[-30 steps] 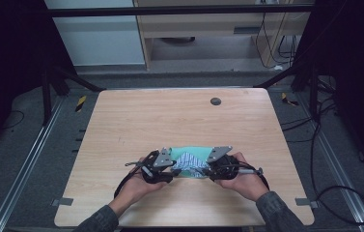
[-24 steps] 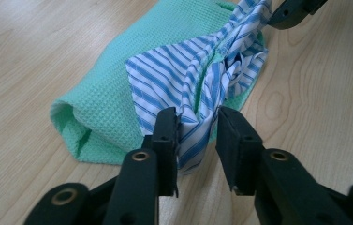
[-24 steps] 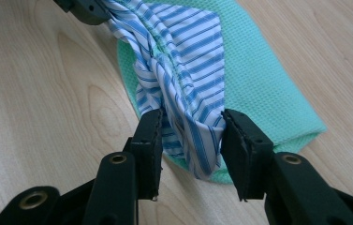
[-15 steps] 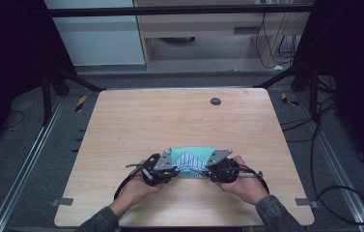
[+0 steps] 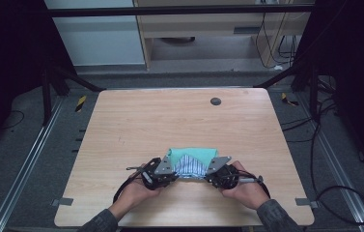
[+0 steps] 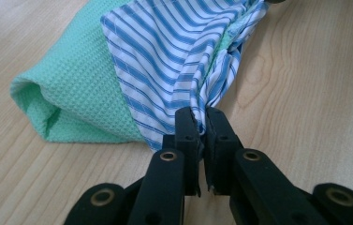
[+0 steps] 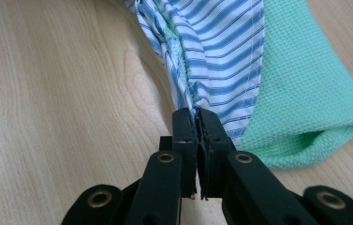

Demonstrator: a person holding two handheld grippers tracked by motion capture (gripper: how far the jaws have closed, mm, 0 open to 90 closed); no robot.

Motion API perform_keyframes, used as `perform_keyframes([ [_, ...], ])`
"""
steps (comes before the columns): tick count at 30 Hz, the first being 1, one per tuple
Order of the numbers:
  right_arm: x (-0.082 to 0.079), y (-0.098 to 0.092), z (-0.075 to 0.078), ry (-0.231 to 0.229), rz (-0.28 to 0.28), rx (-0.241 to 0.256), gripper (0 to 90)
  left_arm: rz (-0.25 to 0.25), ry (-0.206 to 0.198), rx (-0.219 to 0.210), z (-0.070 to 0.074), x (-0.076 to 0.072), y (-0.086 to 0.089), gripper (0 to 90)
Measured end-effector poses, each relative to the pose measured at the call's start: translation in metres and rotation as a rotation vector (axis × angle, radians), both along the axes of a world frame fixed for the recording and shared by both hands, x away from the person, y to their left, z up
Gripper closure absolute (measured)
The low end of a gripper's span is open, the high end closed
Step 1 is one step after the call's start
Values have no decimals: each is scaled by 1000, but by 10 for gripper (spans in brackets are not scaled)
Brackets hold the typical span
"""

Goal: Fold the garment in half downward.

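A cloth, green waffle weave on one side and blue-and-white striped on the other (image 5: 191, 162), lies folded near the table's front edge. My left gripper (image 5: 167, 175) is shut on the striped cloth (image 6: 183, 61) at its near left corner, the fabric bunched between the jaws. My right gripper (image 5: 214, 175) is shut on the near right corner of the striped cloth (image 7: 216, 51) in the same way. The green layer (image 6: 66, 89) folds under the striped part and rests on the wood. In the right gripper view the green layer (image 7: 305, 103) lies to the right.
The wooden table (image 5: 179, 125) stretches far beyond the cloth. A small dark round disc (image 5: 215, 101) sits near its far edge. Black cables (image 5: 121, 191) trail from both grippers by the person's hands.
Both grippers have carried the near cloth edge away from the person, and the striped part now lies folded over the green layer.
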State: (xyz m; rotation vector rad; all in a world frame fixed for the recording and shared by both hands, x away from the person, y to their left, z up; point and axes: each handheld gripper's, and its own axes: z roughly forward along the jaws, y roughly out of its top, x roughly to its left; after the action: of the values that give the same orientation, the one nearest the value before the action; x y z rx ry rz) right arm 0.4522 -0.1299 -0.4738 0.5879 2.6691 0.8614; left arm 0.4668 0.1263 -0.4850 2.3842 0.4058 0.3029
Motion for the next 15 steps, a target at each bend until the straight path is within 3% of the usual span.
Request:
perform_keyframes([
  [5, -1, 2, -2, 6, 22, -30, 873, -7, 16, 9, 0, -1, 0, 856],
  [15, -1, 2, -3, 3, 24, -45, 872, -7, 32, 5, -3, -5, 0, 856],
])
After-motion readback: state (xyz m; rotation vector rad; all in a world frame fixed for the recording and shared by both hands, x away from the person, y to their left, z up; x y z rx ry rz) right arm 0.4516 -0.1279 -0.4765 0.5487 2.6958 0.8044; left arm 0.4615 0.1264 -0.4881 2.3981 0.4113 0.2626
